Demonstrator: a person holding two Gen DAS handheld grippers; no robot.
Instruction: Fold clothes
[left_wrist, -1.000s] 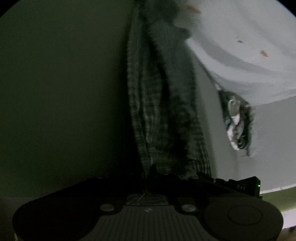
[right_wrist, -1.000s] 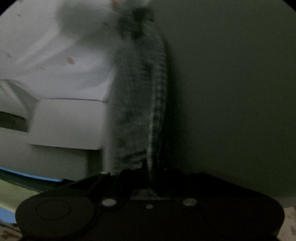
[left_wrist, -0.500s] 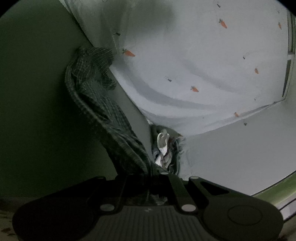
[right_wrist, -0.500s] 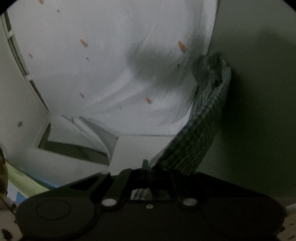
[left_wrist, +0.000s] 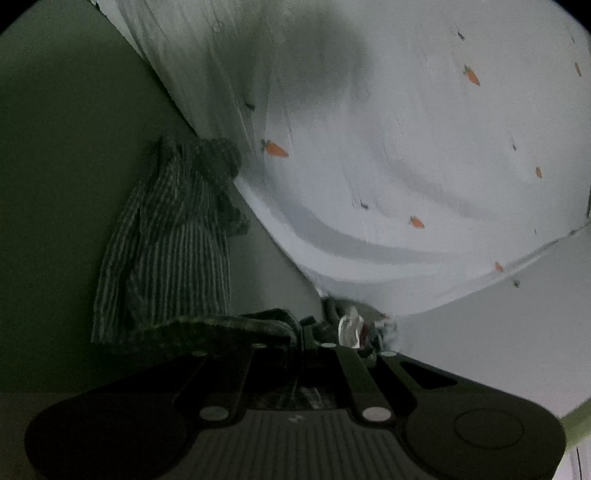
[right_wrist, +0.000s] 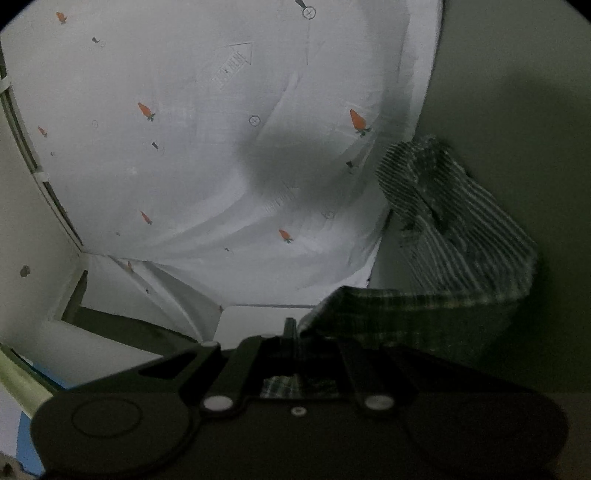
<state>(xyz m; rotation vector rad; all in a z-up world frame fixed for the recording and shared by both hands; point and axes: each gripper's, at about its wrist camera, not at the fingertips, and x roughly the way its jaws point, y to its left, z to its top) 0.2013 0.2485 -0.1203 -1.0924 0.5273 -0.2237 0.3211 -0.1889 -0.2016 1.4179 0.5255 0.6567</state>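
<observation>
A dark checked garment (left_wrist: 166, 240) lies bunched on an olive-green surface, left of centre in the left wrist view. One edge of it runs back into my left gripper (left_wrist: 303, 332), which is shut on the fabric. In the right wrist view the same garment (right_wrist: 454, 221) lies at the right. A folded band of it leads to my right gripper (right_wrist: 291, 328), also shut on the cloth. Both fingertip pairs are dark and partly hidden by the fabric.
A white cloth with small carrot prints (left_wrist: 406, 166) fills the upper right of the left wrist view and most of the right wrist view (right_wrist: 184, 147). A small white and coloured bundle (left_wrist: 351, 328) sits just right of my left fingertips. The olive-green surface (right_wrist: 535, 110) lies under the garment.
Both grippers rose and tilted upward with the garment still pinched. The fabric, first stretched straight ahead, now bends off to the side. Far more of the carrot cloth shows.
</observation>
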